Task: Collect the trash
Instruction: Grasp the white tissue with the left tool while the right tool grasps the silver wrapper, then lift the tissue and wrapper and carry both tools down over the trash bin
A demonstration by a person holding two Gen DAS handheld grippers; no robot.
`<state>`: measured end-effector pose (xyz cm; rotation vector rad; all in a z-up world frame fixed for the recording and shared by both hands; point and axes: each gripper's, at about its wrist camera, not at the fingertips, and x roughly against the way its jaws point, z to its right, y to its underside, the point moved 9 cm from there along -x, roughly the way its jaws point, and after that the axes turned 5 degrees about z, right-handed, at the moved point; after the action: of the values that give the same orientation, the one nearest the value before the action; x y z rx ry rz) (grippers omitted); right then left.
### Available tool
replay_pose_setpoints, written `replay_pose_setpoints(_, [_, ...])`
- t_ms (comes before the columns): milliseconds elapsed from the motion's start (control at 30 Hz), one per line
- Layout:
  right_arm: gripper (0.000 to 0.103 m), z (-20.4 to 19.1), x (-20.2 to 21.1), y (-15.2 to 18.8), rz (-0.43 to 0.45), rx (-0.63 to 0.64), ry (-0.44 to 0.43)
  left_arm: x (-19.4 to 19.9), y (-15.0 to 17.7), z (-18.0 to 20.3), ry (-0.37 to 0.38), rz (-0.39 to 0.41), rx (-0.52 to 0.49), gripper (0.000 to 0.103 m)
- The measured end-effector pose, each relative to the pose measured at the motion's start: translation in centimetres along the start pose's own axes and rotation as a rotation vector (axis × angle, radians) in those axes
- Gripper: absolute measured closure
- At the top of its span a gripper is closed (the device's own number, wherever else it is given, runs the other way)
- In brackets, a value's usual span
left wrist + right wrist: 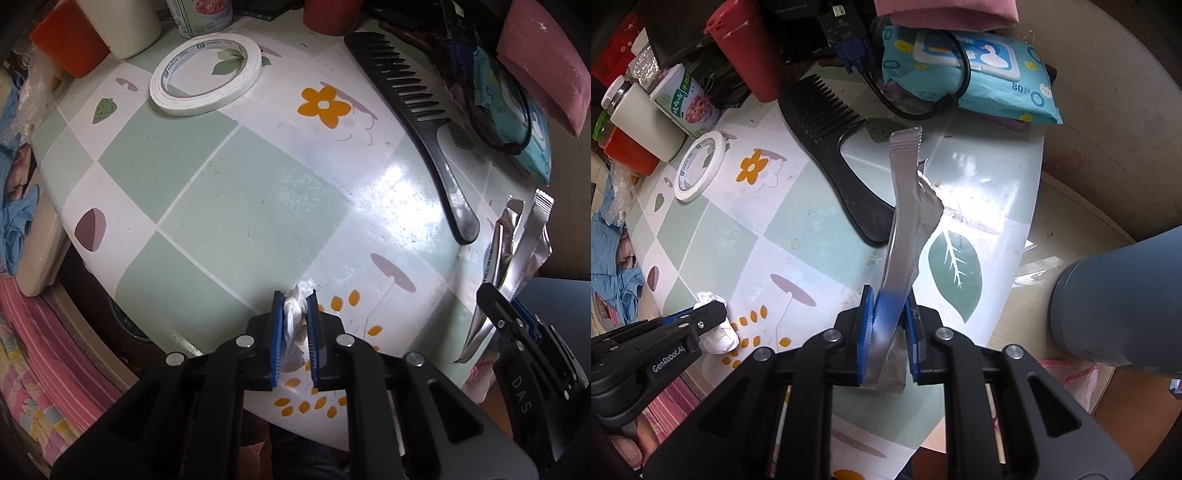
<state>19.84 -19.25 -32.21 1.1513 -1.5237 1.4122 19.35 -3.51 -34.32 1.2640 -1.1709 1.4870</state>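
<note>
open tabletop (pixel 240 206) centre, comb (pixel 417 122) right, tape roll (pixel 207 81) behind

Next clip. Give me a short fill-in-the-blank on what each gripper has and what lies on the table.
1. The left gripper is shut on a crumpled white ____.
2. The right gripper is shut on a silver foil ____.
3. The black comb lies flat on the ____.
4. The white tape roll lies ____ of the comb in the left wrist view.

Missing words: tissue; wrapper; table; left

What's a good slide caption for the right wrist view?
Right gripper clamps a silver foil wrapper above the patterned table; left gripper holds crumpled tissue.
</note>
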Motion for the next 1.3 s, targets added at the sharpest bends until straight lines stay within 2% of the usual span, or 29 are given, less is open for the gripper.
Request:
replay_pose_setpoints(433, [0.087, -1.4, 1.8, -0.7, 0.03, 0.019, -0.008, 2.4, 0.3, -0.7, 0.013, 0.028, 0.007, 0.092])
replay_pose_setpoints(900, [0.087, -5.1, 4.3, -0.6, 0.066, 0.062, -0.024, 5.4, 0.6, -2.9, 0.018, 0.068, 0.039, 0.092])
replay_pose_setpoints(1300, [0.087, -10.6, 6.2, 0.6, 0.089, 0.12, -0.049, 7.4, 2.2, -8.3, 0.007, 0.101, 0.099, 0.092])
